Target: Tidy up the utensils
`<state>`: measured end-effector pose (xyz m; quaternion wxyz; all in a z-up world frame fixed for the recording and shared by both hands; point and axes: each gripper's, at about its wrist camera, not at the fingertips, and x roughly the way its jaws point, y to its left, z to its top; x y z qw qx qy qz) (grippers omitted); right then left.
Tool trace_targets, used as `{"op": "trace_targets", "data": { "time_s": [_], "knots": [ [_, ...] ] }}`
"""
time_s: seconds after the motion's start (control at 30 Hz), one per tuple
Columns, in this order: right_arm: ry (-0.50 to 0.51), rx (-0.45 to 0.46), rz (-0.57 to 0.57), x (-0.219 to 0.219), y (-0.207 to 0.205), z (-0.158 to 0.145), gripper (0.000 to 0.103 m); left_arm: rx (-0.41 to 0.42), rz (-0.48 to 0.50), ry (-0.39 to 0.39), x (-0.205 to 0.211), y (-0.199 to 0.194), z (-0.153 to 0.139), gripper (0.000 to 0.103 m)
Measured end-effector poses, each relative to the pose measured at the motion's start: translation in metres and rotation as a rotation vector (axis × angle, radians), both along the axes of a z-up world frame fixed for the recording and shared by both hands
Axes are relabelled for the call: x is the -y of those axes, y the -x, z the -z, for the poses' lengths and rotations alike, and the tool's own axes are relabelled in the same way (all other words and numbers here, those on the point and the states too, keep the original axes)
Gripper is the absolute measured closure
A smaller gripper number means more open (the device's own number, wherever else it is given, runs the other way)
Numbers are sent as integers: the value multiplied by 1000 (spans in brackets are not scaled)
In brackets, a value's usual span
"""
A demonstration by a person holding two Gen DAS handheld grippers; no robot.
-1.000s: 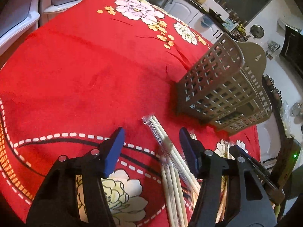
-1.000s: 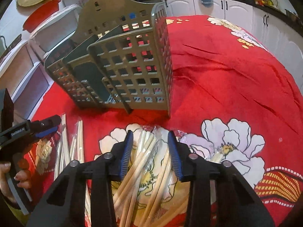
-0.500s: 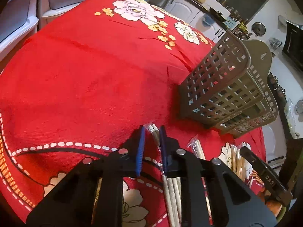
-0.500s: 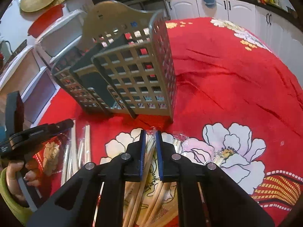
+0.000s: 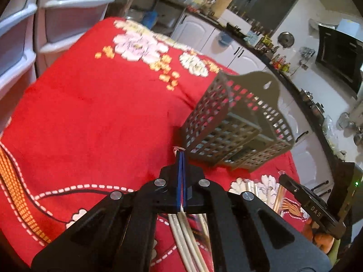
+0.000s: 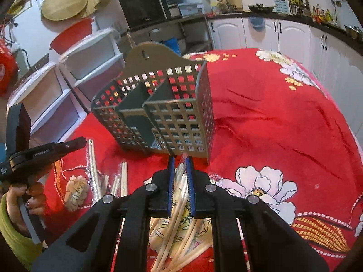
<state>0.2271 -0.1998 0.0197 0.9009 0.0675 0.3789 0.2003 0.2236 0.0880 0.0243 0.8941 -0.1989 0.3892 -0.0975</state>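
Between the blue pads of the right gripper (image 6: 180, 158), a wrapped pair of chopsticks (image 6: 179, 200) is clamped, its tip pointing toward 12 o'clock. Loose chopsticks (image 6: 181, 244) lie below it on the red flowered tablecloth (image 6: 272, 117). At 12 o'clock from the pads stands a grey slotted utensil holder (image 6: 168, 115), upright, its divided compartments showing nothing inside. At 9 o'clock lie more wrapped chopsticks (image 6: 93, 167), beside the left gripper (image 5: 181, 156). Its pads are pressed together on the clear wrapper end of a chopstick packet (image 5: 183, 233), which trails toward 6 o'clock. White plastic drawers (image 6: 74, 72) stand behind the table, at 10 o'clock.
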Motion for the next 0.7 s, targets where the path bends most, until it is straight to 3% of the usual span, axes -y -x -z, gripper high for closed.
{"op": "trace_targets", "data": {
  "time_s": [0.7],
  "knots": [
    [-32,166,-12,12,28,-57,94,231,53,-65,19,27,-93,103]
  ]
}}
